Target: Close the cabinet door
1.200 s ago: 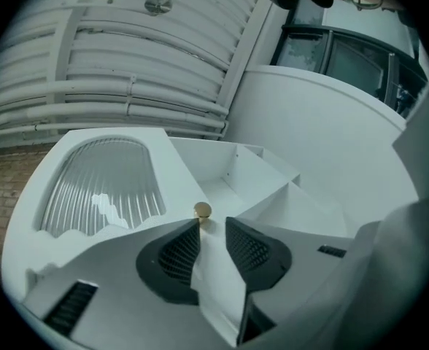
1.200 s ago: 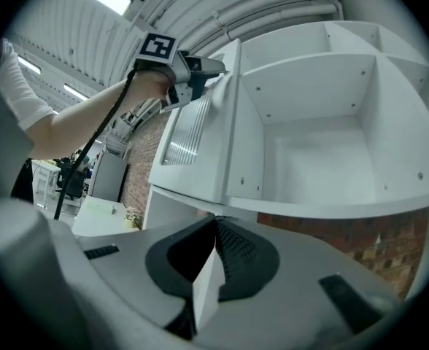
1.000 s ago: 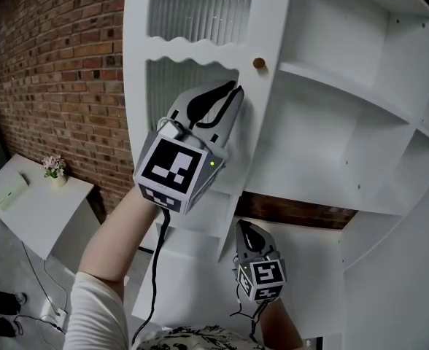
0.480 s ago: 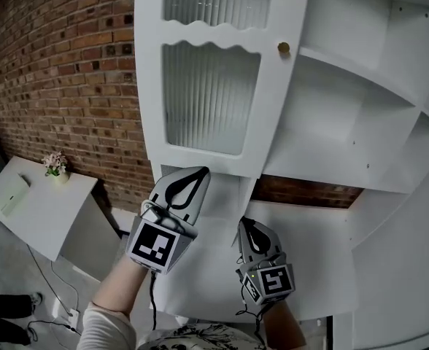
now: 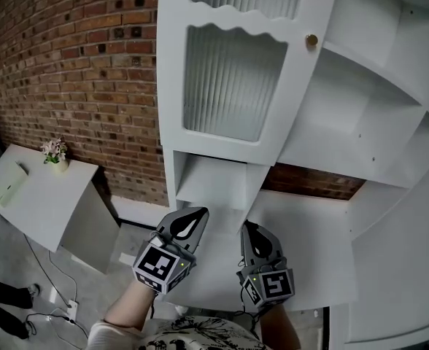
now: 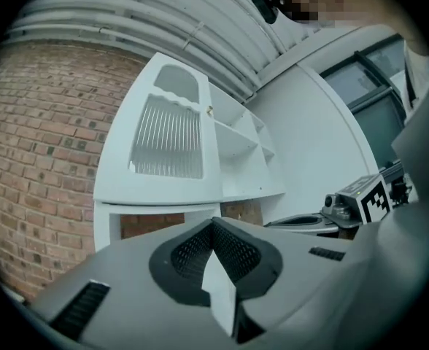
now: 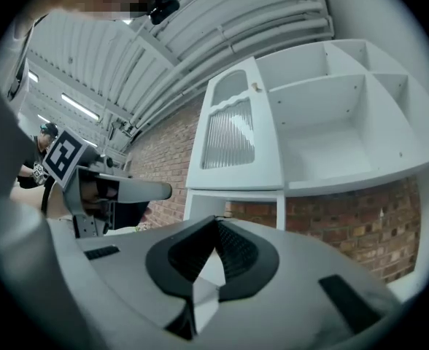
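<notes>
The white cabinet door (image 5: 233, 79) with a ribbed glass panel and a small brass knob (image 5: 311, 41) stands against the cabinet's left section; no gripper touches it. It also shows in the left gripper view, door (image 6: 167, 137), and in the right gripper view, door (image 7: 229, 133). My left gripper (image 5: 198, 211) hangs low in front of the white counter (image 5: 309, 246), well below the door, jaws shut and empty. In its own view, the left gripper (image 6: 214, 221) has its tips together. My right gripper (image 5: 248, 227) sits beside it, also shut on nothing, its tips meeting in its own view, right gripper (image 7: 216, 219).
Open white shelves (image 5: 368, 115) fill the cabinet's right side. A brick wall (image 5: 76, 71) runs behind on the left. A low white side table (image 5: 32, 195) carries a small flower pot (image 5: 55, 154). Cables (image 5: 54, 297) lie on the floor below.
My left gripper has come off the door's glass panel and dropped down beside the right gripper, its jaws closing together. The right gripper has shifted only slightly.
</notes>
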Tool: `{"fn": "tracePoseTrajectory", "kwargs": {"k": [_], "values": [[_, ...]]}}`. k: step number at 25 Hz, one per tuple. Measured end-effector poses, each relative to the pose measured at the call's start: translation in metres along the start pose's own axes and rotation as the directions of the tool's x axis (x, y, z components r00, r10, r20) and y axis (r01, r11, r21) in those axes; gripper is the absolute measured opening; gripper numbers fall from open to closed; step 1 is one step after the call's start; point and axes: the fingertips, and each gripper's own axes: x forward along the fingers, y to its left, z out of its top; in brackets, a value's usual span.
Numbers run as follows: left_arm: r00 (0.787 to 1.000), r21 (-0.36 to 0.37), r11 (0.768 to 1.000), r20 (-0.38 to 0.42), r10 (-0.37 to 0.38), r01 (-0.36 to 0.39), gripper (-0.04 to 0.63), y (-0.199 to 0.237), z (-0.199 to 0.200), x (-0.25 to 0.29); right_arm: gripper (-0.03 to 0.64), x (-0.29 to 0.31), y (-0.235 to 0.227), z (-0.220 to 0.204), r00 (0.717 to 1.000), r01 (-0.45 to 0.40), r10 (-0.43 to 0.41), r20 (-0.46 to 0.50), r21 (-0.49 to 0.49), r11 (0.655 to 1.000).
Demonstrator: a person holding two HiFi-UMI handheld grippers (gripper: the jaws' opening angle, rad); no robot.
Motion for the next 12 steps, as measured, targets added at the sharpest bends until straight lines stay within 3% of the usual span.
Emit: {"fn": "tracePoseTrajectory", "kwargs": {"k": [3, 12], "values": [[1.0, -0.041, 0.999, -0.022, 0.008, -0.008, 0.003, 0.008, -0.014, -0.007, 0.006, 0.0, 0.007, -0.005, 1.0, 0.006, -0.006, -0.014, 0.003, 1.0], [0.999, -0.008, 1.0, -0.054, 0.008, -0.009, 0.003, 0.015, -0.026, -0.005, 0.006, 0.008, 0.01, -0.012, 0.999, 0.032, -0.032, -0.043, 0.001, 0.999]]}}
